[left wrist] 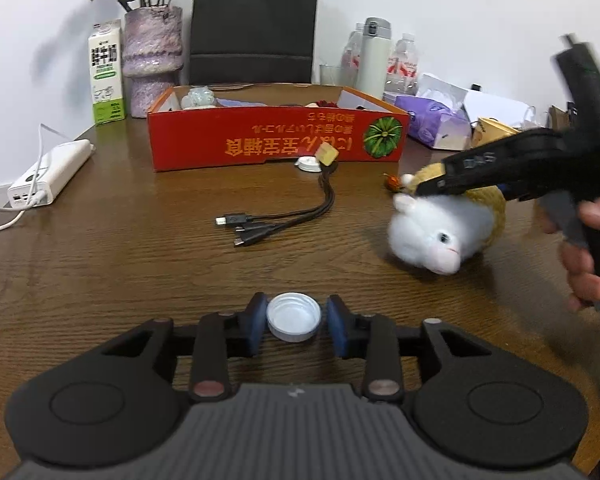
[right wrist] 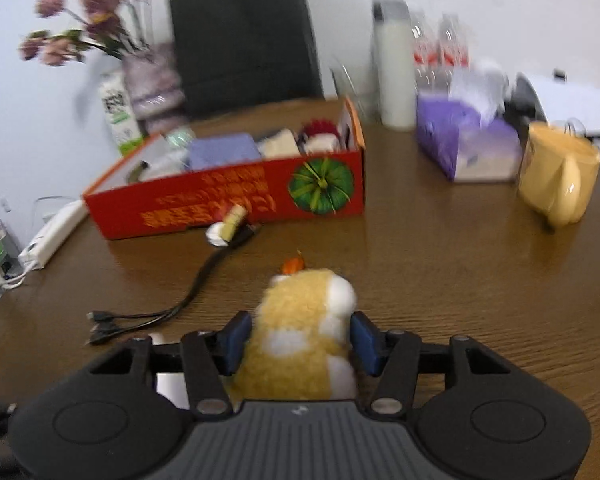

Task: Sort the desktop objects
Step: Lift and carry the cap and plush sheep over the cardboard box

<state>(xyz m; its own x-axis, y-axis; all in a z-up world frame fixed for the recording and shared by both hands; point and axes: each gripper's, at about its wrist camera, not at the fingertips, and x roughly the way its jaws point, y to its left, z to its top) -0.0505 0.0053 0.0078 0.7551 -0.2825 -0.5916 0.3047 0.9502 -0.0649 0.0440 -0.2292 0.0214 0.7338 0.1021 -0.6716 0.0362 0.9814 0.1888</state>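
A white bottle cap (left wrist: 294, 317) lies open side up on the wooden table, between the blue pads of my left gripper (left wrist: 296, 322); the pads stand just beside it with small gaps. A white and tan plush hamster (left wrist: 444, 228) lies on the table at the right. My right gripper (right wrist: 299, 340) straddles its tan back (right wrist: 300, 328) with the jaws wide, pads close to its sides; it also shows in the left wrist view (left wrist: 432, 188). A red cardboard box (left wrist: 276, 136) holding several items stands behind.
A black multi-head charging cable (left wrist: 284, 216) lies mid-table with a small white disc and tan block (left wrist: 318, 160) at its end. A small orange object (left wrist: 392, 182) sits behind the plush. A power bank (left wrist: 50, 176), vase, milk carton, tissue box (right wrist: 464, 148) and yellow mug (right wrist: 556, 176) line the edges.
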